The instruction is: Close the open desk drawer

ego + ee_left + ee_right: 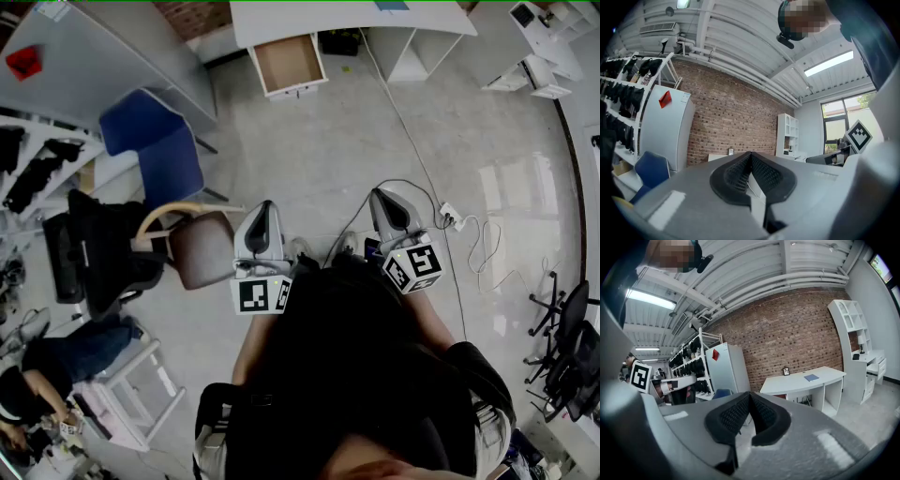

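The white desk (281, 19) stands at the far side of the room in the head view. Its drawer (289, 63) is pulled out toward me and shows a bare brown bottom. My left gripper (265, 206) and right gripper (379, 195) are held close to my body, side by side, pointing toward the desk and far from the drawer. Both are shut with nothing between the pads. In the left gripper view the left gripper (751, 157) has its jaws pressed together. The right gripper (750, 397) looks the same, with the desk (806, 383) beyond it.
A blue chair (155, 150), a brown chair (202, 248) and a black office chair (94, 253) stand to my left. A power strip with cables (450, 217) lies on the floor to the right. White shelves (534, 56) stand far right. A person sits at lower left (56, 361).
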The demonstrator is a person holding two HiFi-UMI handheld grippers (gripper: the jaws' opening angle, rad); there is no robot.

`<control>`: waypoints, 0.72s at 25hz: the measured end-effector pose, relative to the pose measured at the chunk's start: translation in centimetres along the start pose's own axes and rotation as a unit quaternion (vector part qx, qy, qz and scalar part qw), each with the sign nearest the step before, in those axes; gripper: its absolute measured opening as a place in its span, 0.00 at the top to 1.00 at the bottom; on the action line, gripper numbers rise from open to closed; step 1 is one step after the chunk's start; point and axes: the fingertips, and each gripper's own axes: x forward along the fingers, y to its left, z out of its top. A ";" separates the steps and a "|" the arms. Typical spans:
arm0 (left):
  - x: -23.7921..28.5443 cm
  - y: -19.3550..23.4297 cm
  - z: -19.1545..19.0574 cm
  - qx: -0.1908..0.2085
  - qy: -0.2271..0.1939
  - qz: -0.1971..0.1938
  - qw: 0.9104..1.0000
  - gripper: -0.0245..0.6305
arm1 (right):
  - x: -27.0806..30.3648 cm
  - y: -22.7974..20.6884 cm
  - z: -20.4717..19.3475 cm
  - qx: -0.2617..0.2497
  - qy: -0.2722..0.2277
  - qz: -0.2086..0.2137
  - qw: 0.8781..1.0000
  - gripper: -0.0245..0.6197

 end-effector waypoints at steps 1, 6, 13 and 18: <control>0.0 0.1 -0.1 -0.001 0.001 0.000 1.000 0.96 | 0.0 0.1 -0.1 0.000 0.000 0.000 1.000 0.96; -0.1 0.1 -0.2 -0.003 0.003 -0.001 1.000 0.96 | 0.1 0.2 -0.3 0.005 0.003 0.003 1.000 0.96; 0.1 0.0 -0.4 -0.007 0.004 -0.002 1.000 0.96 | -0.2 -0.3 0.1 0.007 -0.012 -0.005 1.000 0.95; 0.2 0.0 -0.4 -0.005 0.000 0.007 1.000 0.96 | -0.2 -1.0 0.3 -0.001 -0.018 -0.017 1.000 0.95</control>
